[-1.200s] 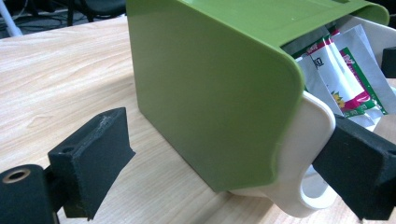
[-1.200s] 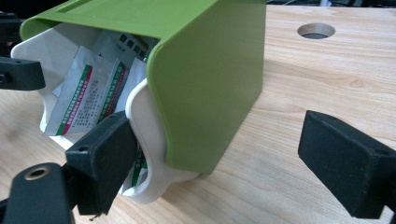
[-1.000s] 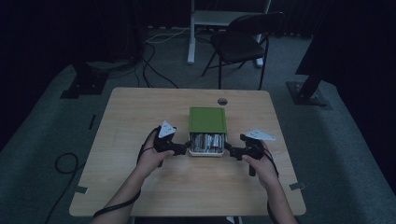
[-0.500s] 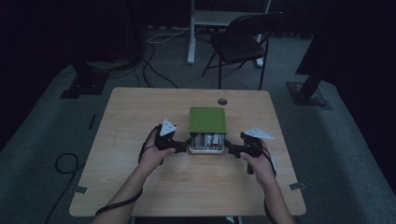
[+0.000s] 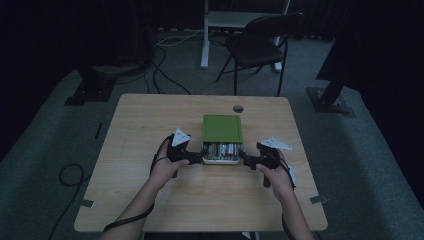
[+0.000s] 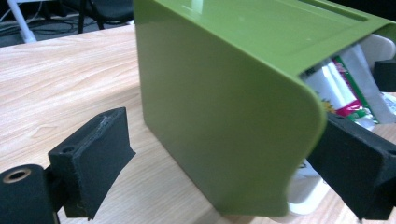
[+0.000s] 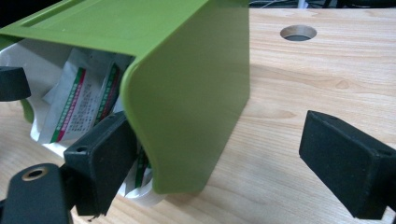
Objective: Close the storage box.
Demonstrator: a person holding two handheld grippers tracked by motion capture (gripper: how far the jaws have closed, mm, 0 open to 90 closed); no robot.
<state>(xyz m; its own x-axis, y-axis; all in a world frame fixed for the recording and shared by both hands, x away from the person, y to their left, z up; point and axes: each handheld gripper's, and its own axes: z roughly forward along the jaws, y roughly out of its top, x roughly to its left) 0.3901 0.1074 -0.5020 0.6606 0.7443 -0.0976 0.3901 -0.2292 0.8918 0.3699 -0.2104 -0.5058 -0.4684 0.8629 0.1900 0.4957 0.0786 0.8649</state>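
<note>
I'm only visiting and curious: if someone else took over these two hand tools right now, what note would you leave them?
Left gripper: open, jaws straddling the green box's left near corner.
Right gripper: open, straddling its right near corner.
The box sits mid-table, its white drawer pulled partly out toward you, printed packets inside.
Done: drawer partly open.
Left: probably grip and slide the drawer or cover; nothing is clamped yet.

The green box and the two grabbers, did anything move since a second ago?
Both grippers closed in on the box. The left gripper slid right to its left side, the right gripper slid left to its right side. Both have open jaws straddling the green lid's near corners. The box and table stayed put.
</note>
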